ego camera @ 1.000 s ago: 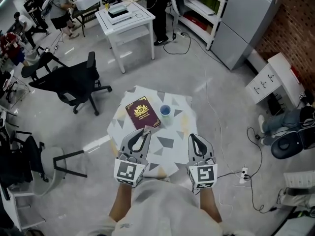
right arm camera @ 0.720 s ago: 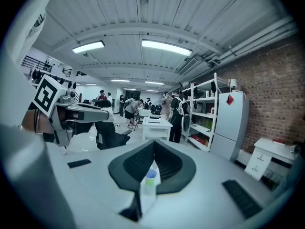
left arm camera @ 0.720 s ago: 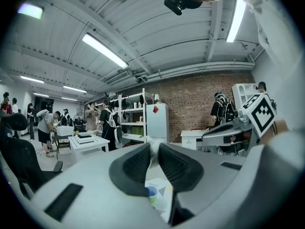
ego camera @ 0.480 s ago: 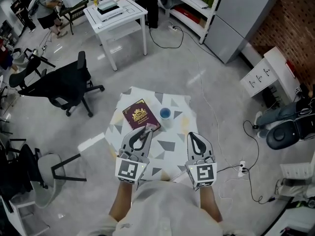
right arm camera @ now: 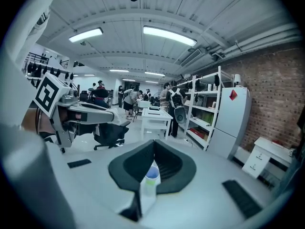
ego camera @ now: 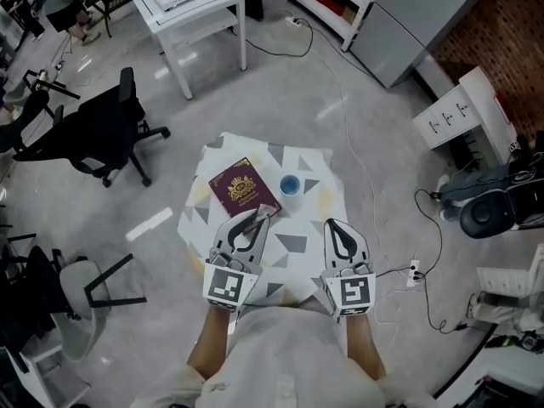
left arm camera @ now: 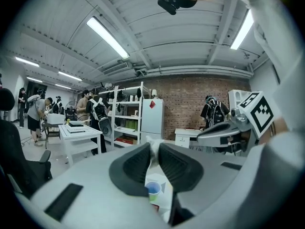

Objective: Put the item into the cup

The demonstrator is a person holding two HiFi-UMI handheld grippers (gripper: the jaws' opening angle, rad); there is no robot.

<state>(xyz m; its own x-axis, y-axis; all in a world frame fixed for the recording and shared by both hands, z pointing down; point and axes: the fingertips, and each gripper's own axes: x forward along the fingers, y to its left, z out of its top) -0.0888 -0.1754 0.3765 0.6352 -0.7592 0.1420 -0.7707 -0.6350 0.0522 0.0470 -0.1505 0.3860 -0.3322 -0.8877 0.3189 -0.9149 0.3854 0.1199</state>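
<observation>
The white wad [left arm camera: 154, 150], a small crumpled scrap that could be paper or tissue, is pinched between the jaws of my left gripper [ego camera: 258, 218]. The jaws stand partly closed with the pads pressing it from both sides, and a tuft pokes out past the tips. My right gripper [right arm camera: 153, 142] has its jaws together at the tips and carries nothing.

Seen from my head, the blue cup [ego camera: 290, 184] stands upright on the patterned desk [ego camera: 299, 243]. It is at about one o'clock from my left gripper's tip and at about eleven o'clock from my right gripper's. A maroon book [ego camera: 243, 189] lies just beside the cup, at its nine o'clock, with its near corner close to my left gripper's tip. Through the left gripper view, the cup shows low between the jaws, ahead of and below the wad.

I judge the pick-up to be done and the carry to the cup to be the step in hand, since the wad is not yet over the rim. The next move calls for taking the left gripper towards one o'clock, past the book's corner, until the wad hangs over the cup's open mouth. Then the jaws must part. The wad looks light and may cling to a pad, so a release low and near the rim seems wise.
</observation>
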